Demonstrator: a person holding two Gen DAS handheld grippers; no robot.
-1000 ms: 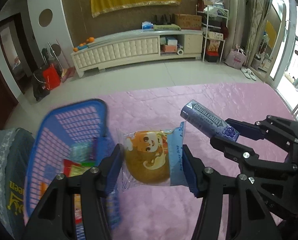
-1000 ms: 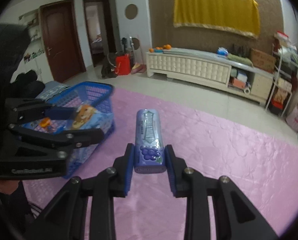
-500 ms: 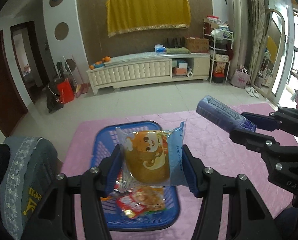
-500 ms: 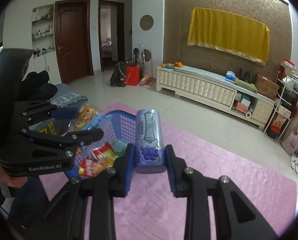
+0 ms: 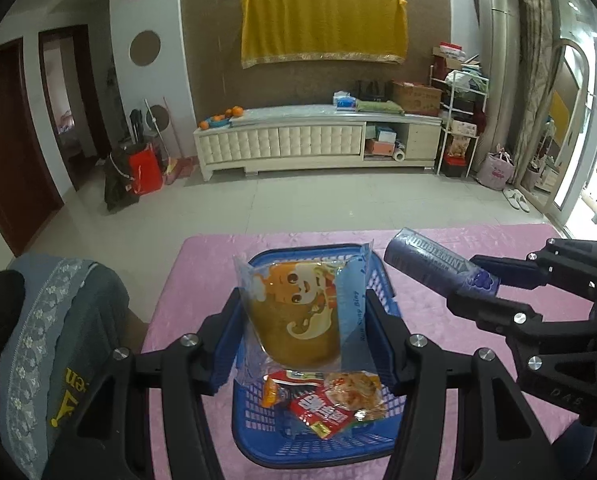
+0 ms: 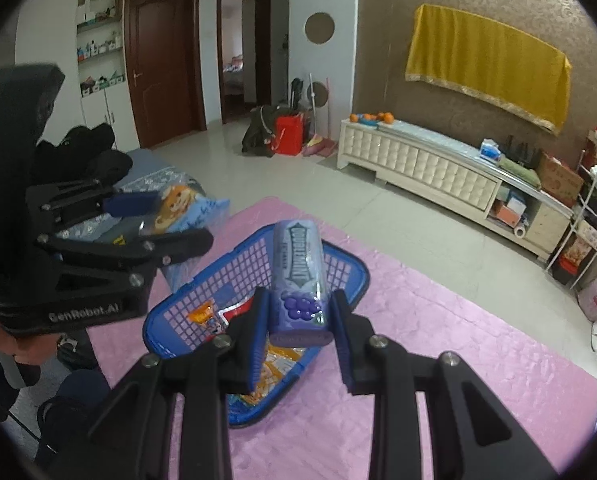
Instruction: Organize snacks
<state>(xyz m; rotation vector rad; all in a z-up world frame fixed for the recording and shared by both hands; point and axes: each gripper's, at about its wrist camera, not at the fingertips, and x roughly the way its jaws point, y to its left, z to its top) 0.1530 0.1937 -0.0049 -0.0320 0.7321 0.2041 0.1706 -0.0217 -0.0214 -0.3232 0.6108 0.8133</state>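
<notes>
Gripping a clear-wrapped cake packet [image 5: 298, 312] above the blue basket [image 5: 258, 436], the left gripper [image 5: 304, 340] hangs over loose snack packs [image 5: 330, 400] inside it; beside, the right gripper [image 6: 300, 322] clamps a purple gum bottle [image 6: 298, 272] above the basket's rim, pink cloth [image 6: 438, 340] beneath.

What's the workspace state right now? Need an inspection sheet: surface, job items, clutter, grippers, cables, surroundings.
Surface: pink quilted cloth over the table, bare apart from the basket.
Job's things: blue basket on the cloth, with several snack packets inside; cartoon-print pastry packet and purple Doublemint gum bottle both held above the basket.
Clutter: nothing seen on the cloth.
Grippers: left gripper shut on the pastry packet; right gripper shut on the gum bottle.
Cables: nothing seen.
Surroundings: tiled floor, white TV cabinet, yellow cloth on the wall, grey chair cover beside the table.
</notes>
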